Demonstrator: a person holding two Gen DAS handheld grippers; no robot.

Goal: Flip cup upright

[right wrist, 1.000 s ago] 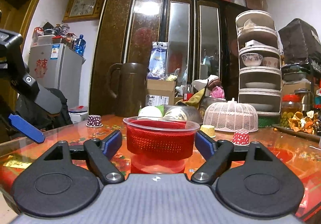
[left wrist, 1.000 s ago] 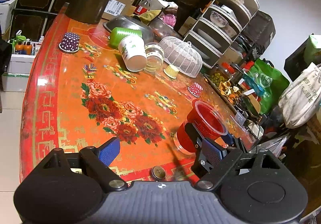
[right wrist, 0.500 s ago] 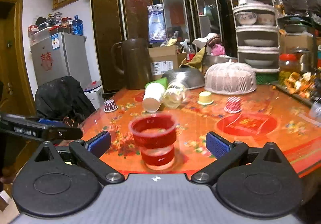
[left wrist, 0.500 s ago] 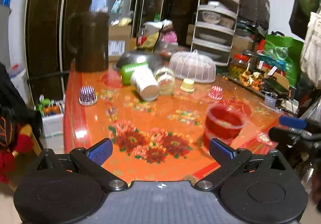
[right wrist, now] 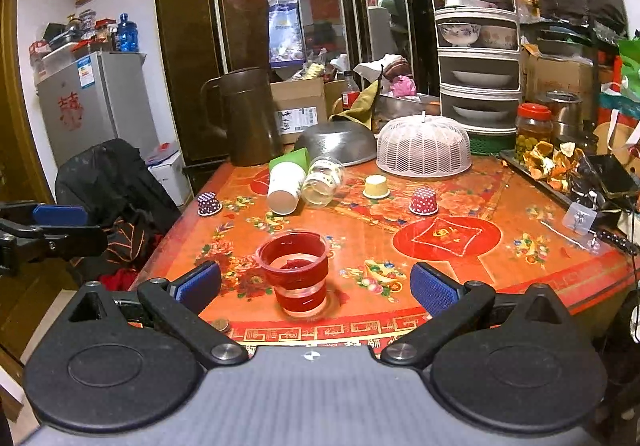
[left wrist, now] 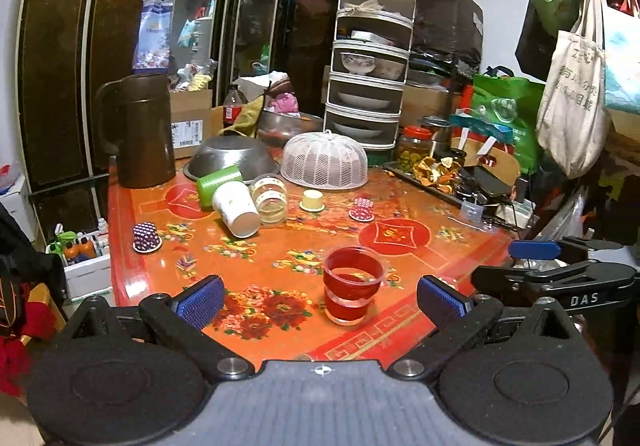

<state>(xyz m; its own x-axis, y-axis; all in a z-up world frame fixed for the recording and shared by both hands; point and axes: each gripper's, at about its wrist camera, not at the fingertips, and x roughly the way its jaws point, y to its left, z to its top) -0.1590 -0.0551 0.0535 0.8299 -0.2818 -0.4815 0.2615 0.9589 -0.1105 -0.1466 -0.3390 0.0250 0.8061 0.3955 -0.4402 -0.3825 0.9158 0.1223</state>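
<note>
A red translucent plastic cup stands upright, mouth up, near the front edge of the orange floral table; it also shows in the right wrist view. My left gripper is open and empty, back from the cup at the table edge. My right gripper is open and empty, also drawn back from the cup. The right gripper shows at the right of the left wrist view. The left gripper shows at the left of the right wrist view.
Further back lie a white paper cup, a green cup and a glass jar on their sides. Small cupcake cases, a brown jug, a metal bowl and a mesh food cover stand beyond.
Both grippers have pulled back from the red cup, which stays upright on the table. The left gripper has swung round to face the table squarely.
</note>
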